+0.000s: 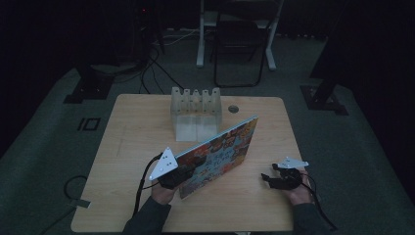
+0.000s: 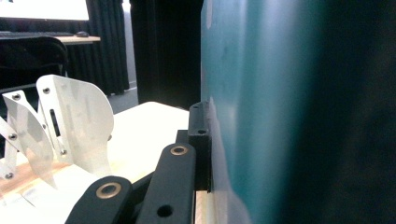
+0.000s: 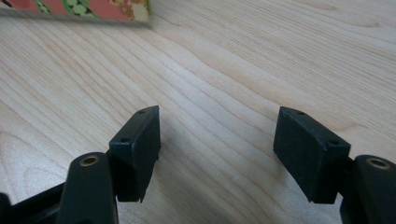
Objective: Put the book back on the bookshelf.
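Currently, as I read it, the step in hand was lifting the book off the table [image 1: 127, 127] and tipping it toward upright. Starting at the left, my left gripper [image 1: 175, 177] sat at about seven o'clock from the table's middle, clamped tight on the near-left corner of the book [image 1: 220, 152]. In the left gripper view the one jaw I could see pressed flat against the book's teal inner face [image 2: 261, 102], with the far side of the grip hidden behind it. The book, its cover busy with a colourful pattern, stood on its long edge near the table's middle and leaned, running from my left gripper up toward one o'clock. Beyond it, at twelve o'clock, stood the clear slotted rack [image 1: 195, 110], apart from the book; its white dividers [image 2: 70, 126] showed in the left gripper view.

Further right, at about four o'clock, my right gripper [image 1: 274, 180] hovered low over bare wood with its jaws wide apart and nothing between them. In the right gripper view only a corner of the book [image 3: 93, 9] showed, well ahead at eleven o'clock.

I judged the next move called for bringing the right gripper across to the book's free end to steady it, then carrying the book toward a slot of the rack. The one-corner hold looked prone to letting the book swing or slip.
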Demonstrator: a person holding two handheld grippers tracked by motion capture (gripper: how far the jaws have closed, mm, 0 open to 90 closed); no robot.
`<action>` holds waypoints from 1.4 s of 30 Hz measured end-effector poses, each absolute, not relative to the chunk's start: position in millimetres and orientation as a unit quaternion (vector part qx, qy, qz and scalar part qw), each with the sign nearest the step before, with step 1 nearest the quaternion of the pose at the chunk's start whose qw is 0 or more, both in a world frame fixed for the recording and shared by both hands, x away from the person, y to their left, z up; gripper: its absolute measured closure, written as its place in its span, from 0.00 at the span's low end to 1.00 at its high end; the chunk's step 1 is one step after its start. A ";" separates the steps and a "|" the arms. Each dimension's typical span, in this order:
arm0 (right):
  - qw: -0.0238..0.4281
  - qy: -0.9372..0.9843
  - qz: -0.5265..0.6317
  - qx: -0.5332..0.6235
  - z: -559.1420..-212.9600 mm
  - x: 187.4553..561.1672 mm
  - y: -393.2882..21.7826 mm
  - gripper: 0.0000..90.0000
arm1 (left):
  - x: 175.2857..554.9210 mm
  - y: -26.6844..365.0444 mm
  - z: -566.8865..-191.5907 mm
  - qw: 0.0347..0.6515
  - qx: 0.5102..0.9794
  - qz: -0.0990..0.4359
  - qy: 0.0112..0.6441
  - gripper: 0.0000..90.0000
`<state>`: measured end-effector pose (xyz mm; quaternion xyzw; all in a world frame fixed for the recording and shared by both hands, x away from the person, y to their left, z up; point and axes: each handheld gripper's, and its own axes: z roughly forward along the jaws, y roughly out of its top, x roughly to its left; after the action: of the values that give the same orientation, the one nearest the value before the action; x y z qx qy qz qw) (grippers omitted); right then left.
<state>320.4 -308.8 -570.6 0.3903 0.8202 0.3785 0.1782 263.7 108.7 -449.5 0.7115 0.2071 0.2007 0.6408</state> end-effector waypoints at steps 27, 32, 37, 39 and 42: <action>0.176 0.822 0.376 0.390 -571.0 321.4 -308.6 0.29 | 256.9 115.9 -435.9 0.643 0.704 0.219 0.210 0.90; 0.176 0.822 0.376 0.390 -571.0 321.5 -308.6 0.29 | 256.4 118.1 -433.1 0.643 0.702 0.222 0.211 0.90; 0.175 0.822 0.376 0.390 -571.0 321.5 -308.5 0.28 | 256.0 119.8 -430.8 0.642 0.703 0.224 0.209 0.90; 0.175 0.822 0.376 0.389 -571.0 321.6 -308.4 0.28 | 256.0 120.2 -430.4 0.643 0.702 0.224 0.209 0.90; 0.175 0.823 0.376 0.389 -571.0 321.6 -308.4 0.28 | 255.5 120.9 -429.6 0.643 0.701 0.228 0.210 0.90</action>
<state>321.6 -308.4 -571.0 0.3890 0.8226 0.3759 0.1751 255.5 120.9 -429.6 0.7009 0.2095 0.2277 0.6426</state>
